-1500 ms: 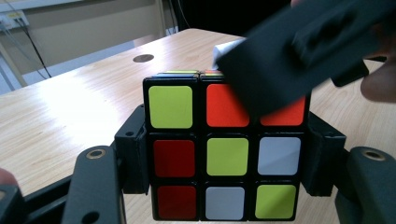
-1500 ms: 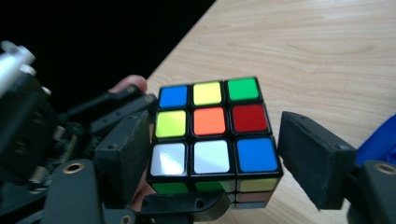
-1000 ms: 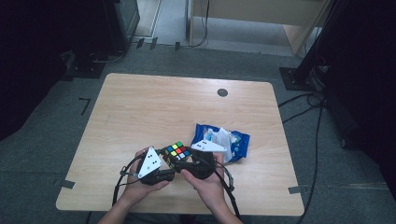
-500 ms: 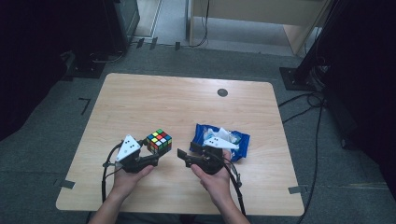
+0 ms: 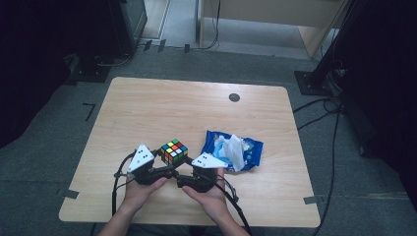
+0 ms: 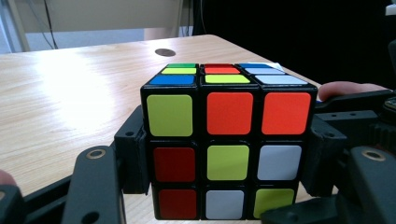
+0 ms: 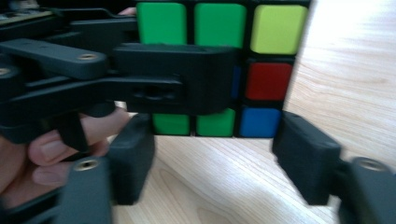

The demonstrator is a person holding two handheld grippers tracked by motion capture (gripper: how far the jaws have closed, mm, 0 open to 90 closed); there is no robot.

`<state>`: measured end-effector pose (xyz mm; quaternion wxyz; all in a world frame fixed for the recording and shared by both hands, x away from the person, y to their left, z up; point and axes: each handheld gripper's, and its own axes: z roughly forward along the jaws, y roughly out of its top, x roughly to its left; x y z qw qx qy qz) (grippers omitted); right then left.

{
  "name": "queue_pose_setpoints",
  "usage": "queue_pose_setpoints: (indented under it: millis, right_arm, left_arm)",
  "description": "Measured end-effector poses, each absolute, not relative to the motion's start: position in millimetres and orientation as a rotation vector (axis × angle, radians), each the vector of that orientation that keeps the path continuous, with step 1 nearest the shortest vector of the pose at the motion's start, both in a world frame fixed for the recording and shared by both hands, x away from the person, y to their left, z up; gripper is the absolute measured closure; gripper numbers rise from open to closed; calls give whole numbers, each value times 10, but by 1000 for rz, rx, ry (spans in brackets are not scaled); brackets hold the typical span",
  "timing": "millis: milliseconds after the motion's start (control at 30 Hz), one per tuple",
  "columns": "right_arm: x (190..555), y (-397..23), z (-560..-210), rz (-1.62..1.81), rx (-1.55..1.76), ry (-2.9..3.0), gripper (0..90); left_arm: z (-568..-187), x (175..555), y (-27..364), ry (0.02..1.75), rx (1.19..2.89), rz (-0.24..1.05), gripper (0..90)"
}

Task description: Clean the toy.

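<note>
A scrambled puzzle cube (image 6: 227, 140) is pinched by the left gripper (image 5: 164, 169) while the right gripper (image 7: 219, 161), jaws spread, is held below it.

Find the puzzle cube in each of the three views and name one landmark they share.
High view: puzzle cube low centre, left of the blue packet.
Left gripper view: centre, clamped in the left gripper.
Right gripper view: top centre, above the right gripper.
Shared landmark: the wooden table.
</note>
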<state>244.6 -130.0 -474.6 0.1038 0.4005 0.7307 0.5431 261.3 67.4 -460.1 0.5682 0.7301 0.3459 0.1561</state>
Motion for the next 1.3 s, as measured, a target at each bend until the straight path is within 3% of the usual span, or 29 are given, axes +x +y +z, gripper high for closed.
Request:
queue_pose_setpoints:
  millis: [367, 633, 767, 867, 1100, 1300]
  right_arm:
    - [2358, -1250, -4771, 1290, 842, 2149, 345]
    - [2340, -1251, -4771, 1163, 683, 2140, 335]
    - [2450, -1394, -4781, 1134, 868, 2125, 455]
    - [2544, -1595, -4717, 1342, 1161, 2060, 523]
    - [2616, -1831, -4591, 1833, 1641, 1895, 282]
    - [2636, -1823, -4599, 2089, 1827, 1835, 182]
  left_arm:
    - [-4620, 2655, 694, 814, 1725, 282, 332]
    - [-4579, 2640, 732, 820, 1724, 337, 339]
    - [-4574, 2667, 829, 859, 1681, 358, 339]
    - [-4583, 2667, 848, 862, 1661, 377, 339]
    - [-4624, 2592, 713, 798, 1703, 448, 339]
    - [-4653, 2504, 568, 728, 1741, 482, 339]
